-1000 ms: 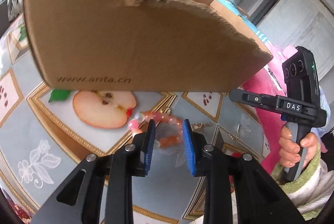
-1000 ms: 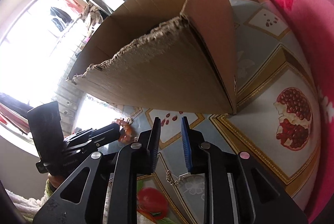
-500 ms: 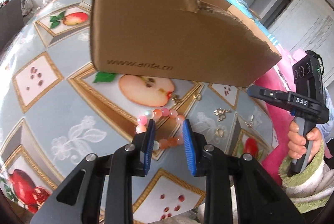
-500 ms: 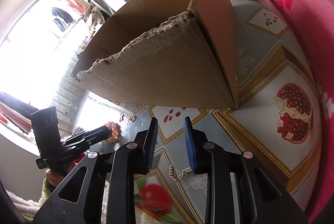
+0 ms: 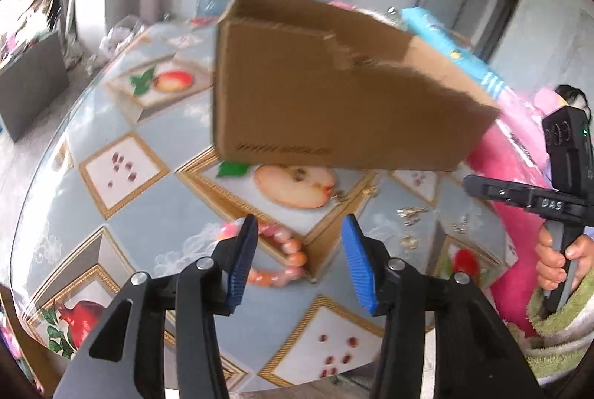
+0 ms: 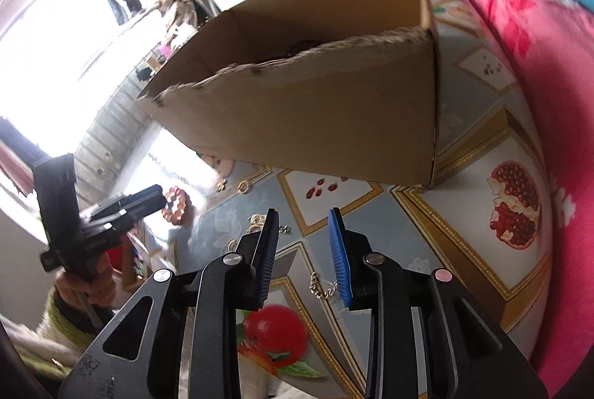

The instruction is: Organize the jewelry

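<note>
Since half a second ago both sets of jaws have spread and the left tool has drawn back from the beads it was closed around, so more of the table (image 5: 122,213) shows beneath it. Largest in view is that round table, covered in a glossy cloth printed with apples, pomegranates and gold-edged diamonds, and on it stands a torn cardboard box (image 5: 334,101) with a ragged top edge and its top open; in the right wrist view something dark shows just over the torn edge, too little to identify. A pink flowered blanket (image 6: 538,72) lies along the table's far side in the right view. The left gripper (image 5: 299,261) hangs with its blue pads wide apart and empty, above the bead bracelet (image 5: 286,250), a ring of orange and pink beads lying flat on the cloth in front of the box, partly hidden behind the left finger. The right gripper (image 6: 302,254) is likewise spread and holds nothing; a thin metal chain (image 6: 323,287) lies on the cloth below the gap between its fingers. Small gold pieces (image 5: 410,213), perhaps earrings, are scattered on the cloth between bracelet and box corner, blurred.
</note>
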A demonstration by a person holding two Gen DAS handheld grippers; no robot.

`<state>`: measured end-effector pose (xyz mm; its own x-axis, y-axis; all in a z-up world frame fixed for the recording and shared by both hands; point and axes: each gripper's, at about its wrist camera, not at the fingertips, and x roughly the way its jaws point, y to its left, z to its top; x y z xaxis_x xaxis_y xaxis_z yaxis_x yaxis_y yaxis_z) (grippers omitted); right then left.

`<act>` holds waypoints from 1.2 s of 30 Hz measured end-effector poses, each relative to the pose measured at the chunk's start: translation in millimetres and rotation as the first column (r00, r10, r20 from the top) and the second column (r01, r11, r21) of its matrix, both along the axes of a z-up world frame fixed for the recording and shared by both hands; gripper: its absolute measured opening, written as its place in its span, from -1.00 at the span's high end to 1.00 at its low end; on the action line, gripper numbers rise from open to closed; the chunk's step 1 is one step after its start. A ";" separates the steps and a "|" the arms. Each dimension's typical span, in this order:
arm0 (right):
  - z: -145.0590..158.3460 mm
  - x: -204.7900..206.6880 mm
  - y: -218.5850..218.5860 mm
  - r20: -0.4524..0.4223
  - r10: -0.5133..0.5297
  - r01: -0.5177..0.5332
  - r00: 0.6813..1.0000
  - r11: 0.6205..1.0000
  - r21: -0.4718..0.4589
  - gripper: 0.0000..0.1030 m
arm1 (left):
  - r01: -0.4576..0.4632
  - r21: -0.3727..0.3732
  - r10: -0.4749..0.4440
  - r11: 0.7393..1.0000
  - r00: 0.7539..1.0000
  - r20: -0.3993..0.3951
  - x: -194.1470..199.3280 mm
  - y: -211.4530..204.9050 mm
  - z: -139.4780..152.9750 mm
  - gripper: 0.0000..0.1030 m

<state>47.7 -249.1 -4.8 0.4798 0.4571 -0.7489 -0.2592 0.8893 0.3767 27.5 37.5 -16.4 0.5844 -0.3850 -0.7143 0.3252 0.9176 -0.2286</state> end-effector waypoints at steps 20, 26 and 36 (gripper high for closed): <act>-26.5 -45.7 15.4 0.058 0.096 -0.076 0.994 0.959 -0.274 0.55 | 0.183 0.064 -0.183 0.981 0.983 0.007 -25.9 -72.6 -25.8 0.11; -29.3 -40.3 15.0 0.074 0.078 -0.055 0.994 0.959 -0.278 0.56 | 0.170 0.074 -0.170 0.983 0.985 -0.001 -24.7 -74.9 -28.2 0.11; -29.7 -23.0 -6.8 -0.020 -0.077 0.073 0.997 0.986 -0.148 0.53 | 0.168 0.084 -0.169 0.982 0.986 0.005 -24.6 -76.9 -29.5 0.11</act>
